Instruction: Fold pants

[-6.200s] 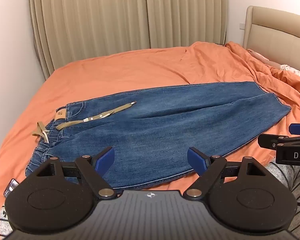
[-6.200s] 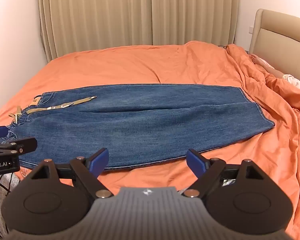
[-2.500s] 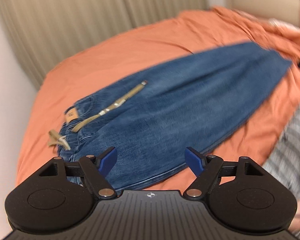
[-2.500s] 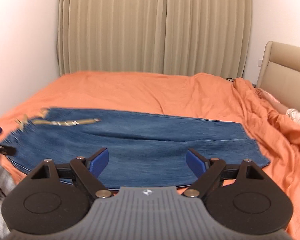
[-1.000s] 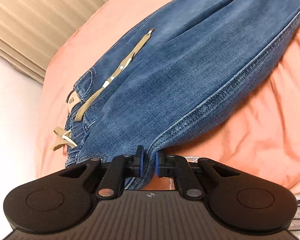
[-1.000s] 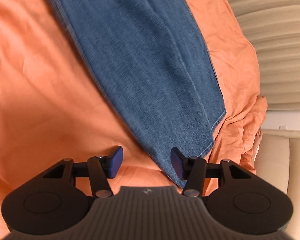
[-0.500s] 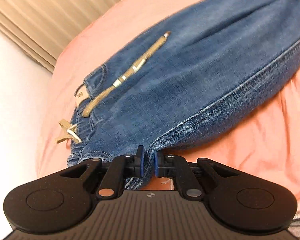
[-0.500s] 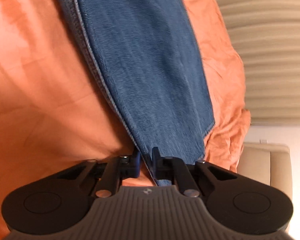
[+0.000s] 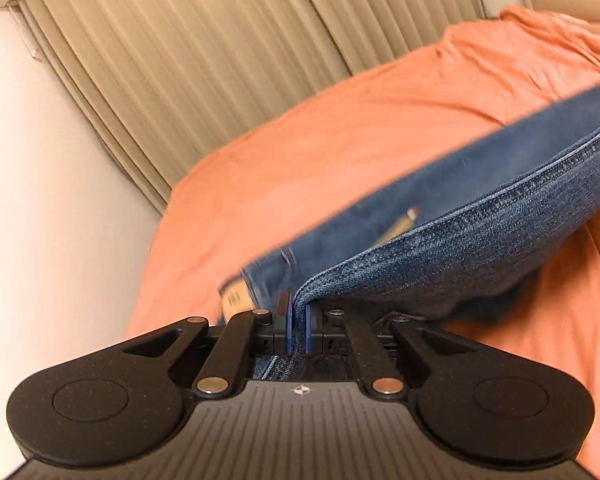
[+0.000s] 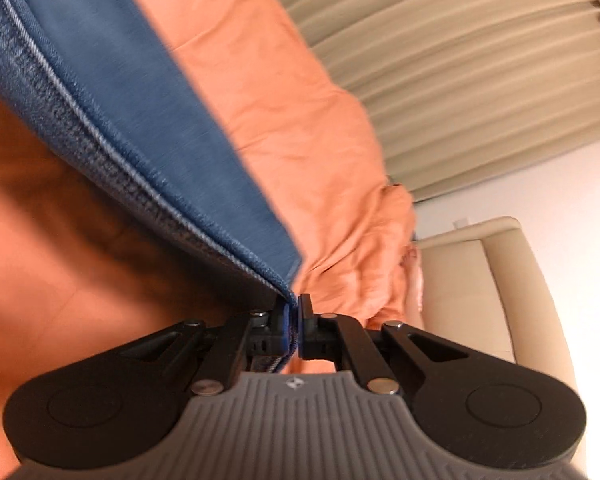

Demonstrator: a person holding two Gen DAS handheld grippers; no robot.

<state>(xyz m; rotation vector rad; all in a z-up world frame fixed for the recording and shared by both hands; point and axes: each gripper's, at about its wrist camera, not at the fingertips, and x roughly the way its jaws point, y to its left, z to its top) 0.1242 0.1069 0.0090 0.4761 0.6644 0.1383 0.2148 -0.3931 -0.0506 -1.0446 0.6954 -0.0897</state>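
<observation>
The blue jeans [image 9: 480, 236] lie along the orange bed [image 9: 340, 152]. My left gripper [image 9: 298, 326] is shut on the jeans' near side seam close to the waistband and lifts that edge. A tan belt strap [image 9: 396, 228] and a leather waist patch [image 9: 234, 300] show behind the raised edge. My right gripper [image 10: 294, 322] is shut on the near edge of the jeans [image 10: 112, 92] at the hem corner and lifts it off the orange sheet [image 10: 280, 92].
Beige curtains [image 9: 204, 52] hang behind the bed. A white wall [image 9: 40, 200] runs along its left side. A beige padded headboard [image 10: 480, 280] stands at the right, with a rumpled orange duvet [image 10: 364, 248] in front of it.
Both grippers have risen with the near long edge of the jeans, which now stands off the bed. Both views have tilted up toward the curtains.
</observation>
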